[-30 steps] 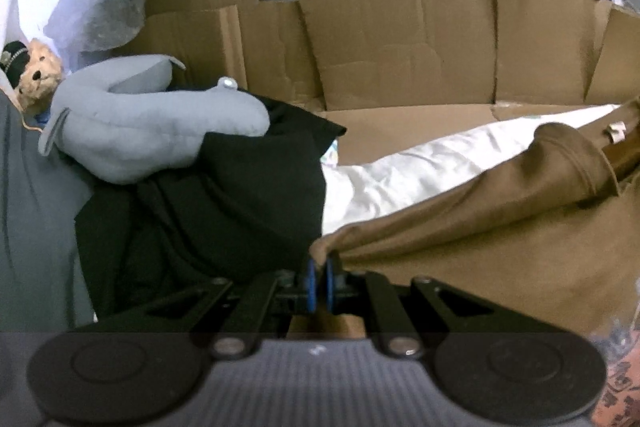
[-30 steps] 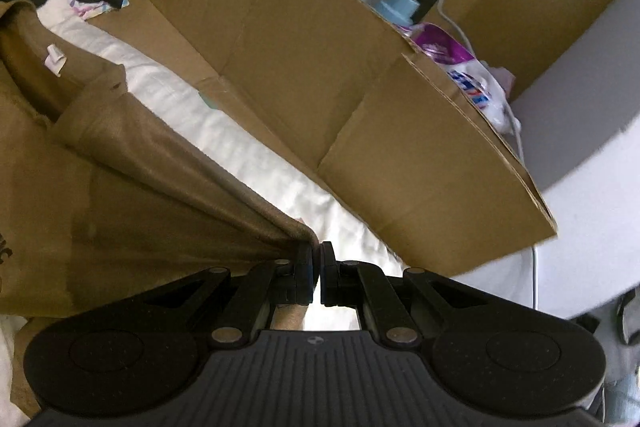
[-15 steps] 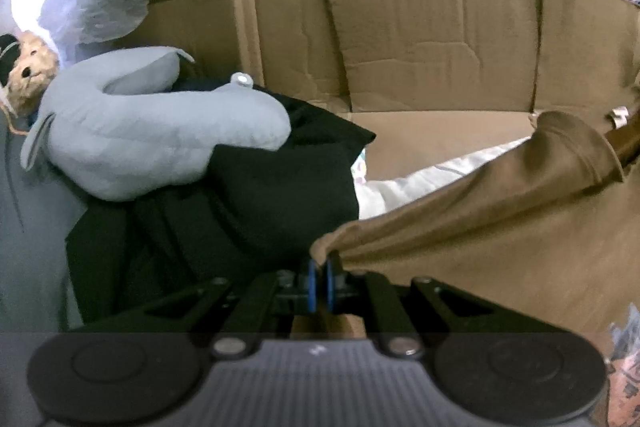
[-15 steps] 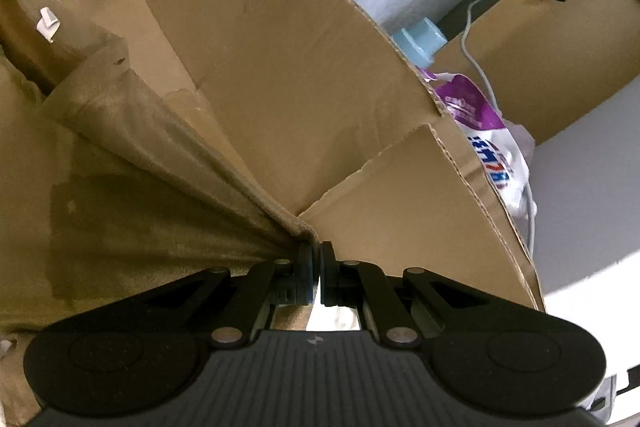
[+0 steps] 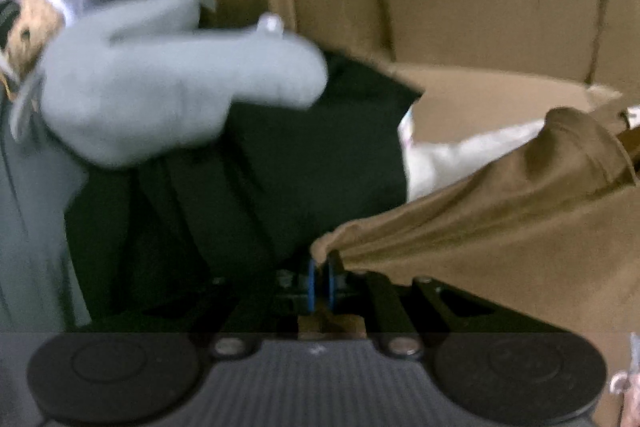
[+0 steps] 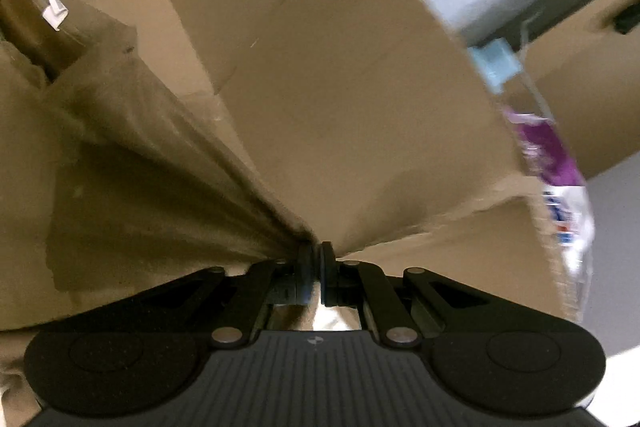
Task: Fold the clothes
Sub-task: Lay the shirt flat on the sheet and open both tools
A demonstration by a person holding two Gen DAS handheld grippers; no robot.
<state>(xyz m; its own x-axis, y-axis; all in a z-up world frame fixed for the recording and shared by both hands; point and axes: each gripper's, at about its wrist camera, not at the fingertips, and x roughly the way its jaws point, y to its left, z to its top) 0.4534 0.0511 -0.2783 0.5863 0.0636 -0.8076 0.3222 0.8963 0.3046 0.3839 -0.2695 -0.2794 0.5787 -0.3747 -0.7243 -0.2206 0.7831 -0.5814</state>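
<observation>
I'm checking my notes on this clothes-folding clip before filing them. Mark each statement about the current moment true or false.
1. Both claws have the same brown garment between their pads. True: the left claw has an edge of the brown garment and the right claw another; both have just been easing open.
2. A grey plush toy lies on black clothing. True: the grey plush toy rests on the black clothing.
3. The cardboard behind the garment is painted white. False: the cardboard is plain brown.
4. The brown garment is already folded into a neat square. False: it hangs stretched between the claws.
</observation>
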